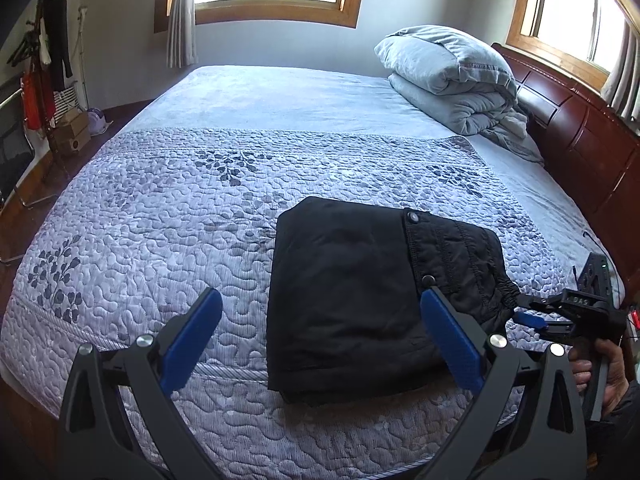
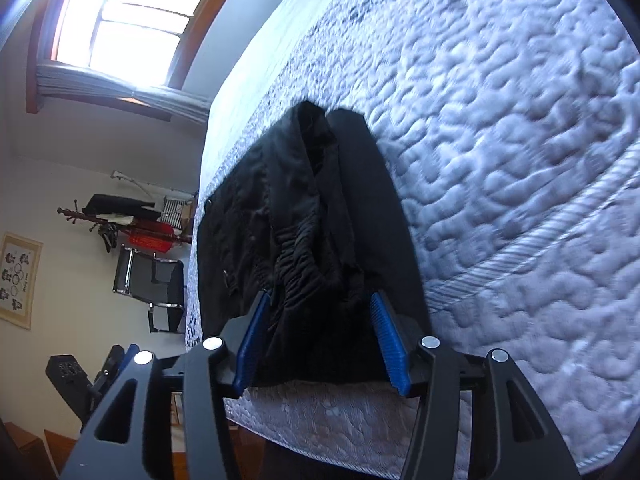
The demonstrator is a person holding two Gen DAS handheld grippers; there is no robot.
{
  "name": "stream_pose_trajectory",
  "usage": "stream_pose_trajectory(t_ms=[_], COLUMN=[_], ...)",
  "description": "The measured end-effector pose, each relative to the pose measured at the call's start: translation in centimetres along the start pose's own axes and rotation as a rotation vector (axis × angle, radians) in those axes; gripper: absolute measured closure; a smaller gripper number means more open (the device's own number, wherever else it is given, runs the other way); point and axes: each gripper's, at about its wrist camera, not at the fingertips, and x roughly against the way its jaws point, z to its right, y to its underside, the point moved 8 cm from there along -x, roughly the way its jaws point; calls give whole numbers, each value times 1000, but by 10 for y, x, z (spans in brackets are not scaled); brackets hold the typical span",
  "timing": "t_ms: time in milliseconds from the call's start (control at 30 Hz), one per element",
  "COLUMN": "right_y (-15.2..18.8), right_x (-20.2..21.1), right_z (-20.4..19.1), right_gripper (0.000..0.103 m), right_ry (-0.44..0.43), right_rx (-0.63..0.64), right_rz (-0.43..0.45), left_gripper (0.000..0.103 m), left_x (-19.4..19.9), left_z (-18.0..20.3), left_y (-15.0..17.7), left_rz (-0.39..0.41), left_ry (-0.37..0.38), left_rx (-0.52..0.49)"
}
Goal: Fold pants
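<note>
Black pants (image 1: 344,280) lie folded into a compact rectangle on the quilted bedspread (image 1: 160,220), close to the bed's near edge. The elastic waistband (image 1: 460,256) sits on the right side of the stack. My left gripper (image 1: 320,298) hovers open and wide over the left half of the stack, with nothing pinched. My right gripper (image 1: 528,316) reaches in from the right, at the waistband end. In the right wrist view the pants (image 2: 280,184) bunch up between the right gripper's (image 2: 320,297) blue pads (image 2: 390,344). Those pads stand apart and the fabric lies loose between them.
A folded grey duvet (image 1: 448,80) rests at the far right by the dark wooden headboard (image 1: 580,128). A coat rack (image 1: 44,60) and cardboard boxes (image 1: 72,132) stand left of the bed. A person's hand (image 1: 600,368) holds the right gripper's handle. A black chair (image 2: 148,276) stands past the bed.
</note>
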Motion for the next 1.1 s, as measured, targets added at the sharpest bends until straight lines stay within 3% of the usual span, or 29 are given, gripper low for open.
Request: stream_pose_trajectory(t_ms=[167, 300, 367, 533, 667, 800, 1100], right_y=[-9, -16, -17, -17, -15, -16, -19], right_x=[32, 44, 46, 40, 30, 23, 17], right_z=[-2, -9, -10, -12, -7, -3, 3], right_gripper=[43, 42, 42, 41, 41, 41, 37], right_ry=[-15, -25, -23, -32, -27, -25, 0], right_rx=[8, 28, 36, 33, 22, 6, 4], right_rz=[59, 84, 87, 75, 57, 47, 33], left_gripper=[4, 4, 4, 4, 4, 4, 4], left_x=[-4, -18, -32, -63, -91, -123, -165], left_z=[4, -1, -13, -56, -73, -82, -66], left_y=[1, 6, 12, 29, 39, 52, 61], left_rz=[-17, -119, -217, -345, -412, -488, -579], left_ry=[31, 179, 306, 471, 600, 552, 681], left_rx=[-3, 57, 169, 451, 557, 548, 515])
